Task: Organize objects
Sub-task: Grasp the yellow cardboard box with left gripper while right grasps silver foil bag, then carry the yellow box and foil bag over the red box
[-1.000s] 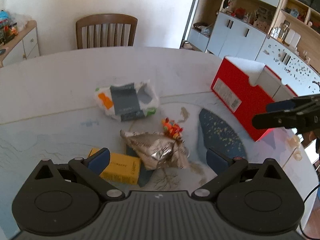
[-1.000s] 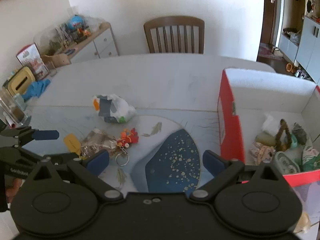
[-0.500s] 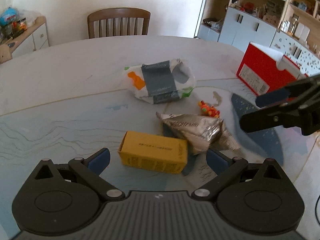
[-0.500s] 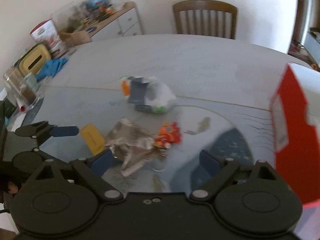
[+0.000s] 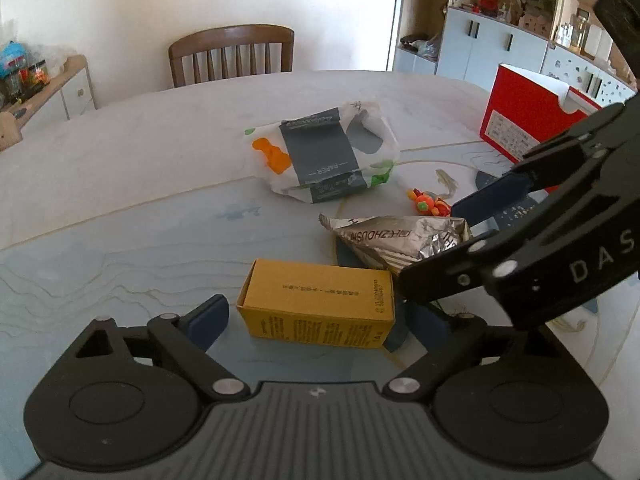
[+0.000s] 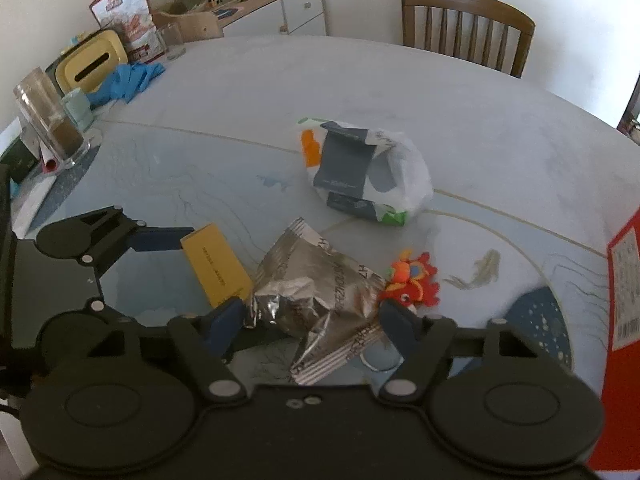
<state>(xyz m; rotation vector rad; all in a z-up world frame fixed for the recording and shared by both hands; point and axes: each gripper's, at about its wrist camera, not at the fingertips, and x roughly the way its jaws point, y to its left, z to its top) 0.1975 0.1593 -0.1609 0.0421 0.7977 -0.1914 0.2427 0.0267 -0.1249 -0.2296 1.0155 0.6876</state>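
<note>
We're mid-approach on two picks at once: left claw (image 5: 316, 320) lined up on the yellow box (image 5: 318, 306), right claw (image 6: 312, 326) on the foil bag (image 6: 316, 292). Both items lie flat on the worktop (image 5: 140, 208), box just beside the bag, touching or nearly so at the box's right end.

To do it well:
- Left: drop the fingers so they straddle the box's long axis, then close square on its ends. Box is rigid card, should hold fine.
- Right: bag is crumpled and slippery, so bite into the bulk, not a loose corner. Likely to sag or slide out of a shallow pinch.
- The claws cross in the left view, so we'd lift one at a time to avoid a knock.
- Keep the right fingers off the red toy (image 6: 412, 280), which sits against the bag's far right edge.

Claw state: both wide apart, holding nothing. Left fingers flank the box with a gap on the visible side. Right fingers flank the bag, close to it; contact we can't tell.

The red bin (image 5: 528, 124) stands well apart to the right, likely the drop target. White pouch (image 5: 320, 156) not yet dealt with.
</note>
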